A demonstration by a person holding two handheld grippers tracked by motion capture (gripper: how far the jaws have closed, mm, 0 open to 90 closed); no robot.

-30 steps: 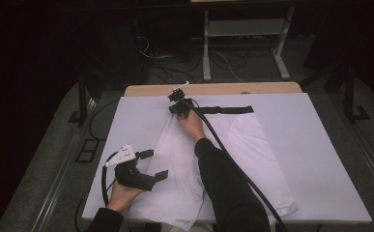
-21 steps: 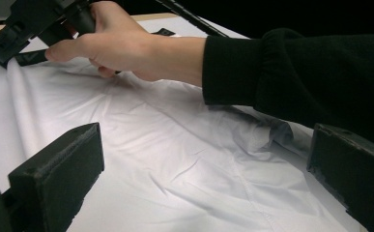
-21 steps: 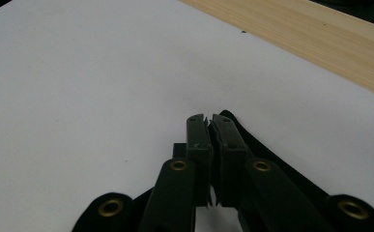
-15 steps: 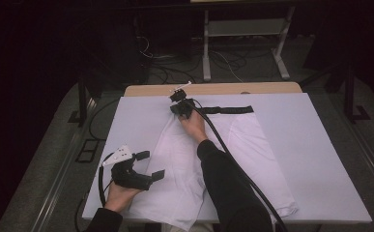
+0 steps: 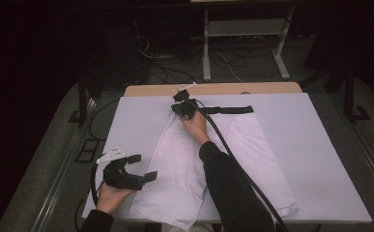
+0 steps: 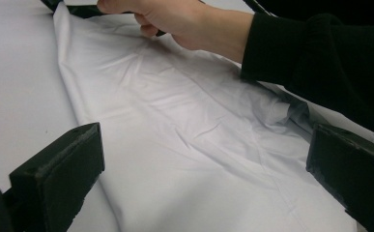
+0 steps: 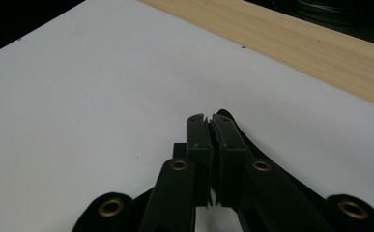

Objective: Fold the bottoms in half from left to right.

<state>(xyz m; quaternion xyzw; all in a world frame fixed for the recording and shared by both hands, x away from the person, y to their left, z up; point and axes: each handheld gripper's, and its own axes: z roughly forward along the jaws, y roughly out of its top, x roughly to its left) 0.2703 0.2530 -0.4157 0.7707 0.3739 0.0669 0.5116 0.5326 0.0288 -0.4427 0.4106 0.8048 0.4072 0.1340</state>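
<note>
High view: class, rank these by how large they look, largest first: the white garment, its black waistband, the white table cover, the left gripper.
1. white table cover
2. white garment
3. and 4. left gripper and black waistband: similar in area, and the gripper sits nearer the camera, so their order is unsure.

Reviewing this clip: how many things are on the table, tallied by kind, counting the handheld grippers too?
White cloth garment with a black band: 1
White sheet covering the table: 1
Black two-jaw grippers: 2, the left gripper with jaws open, the right gripper shut at the garment's band end
Total: 4
</note>
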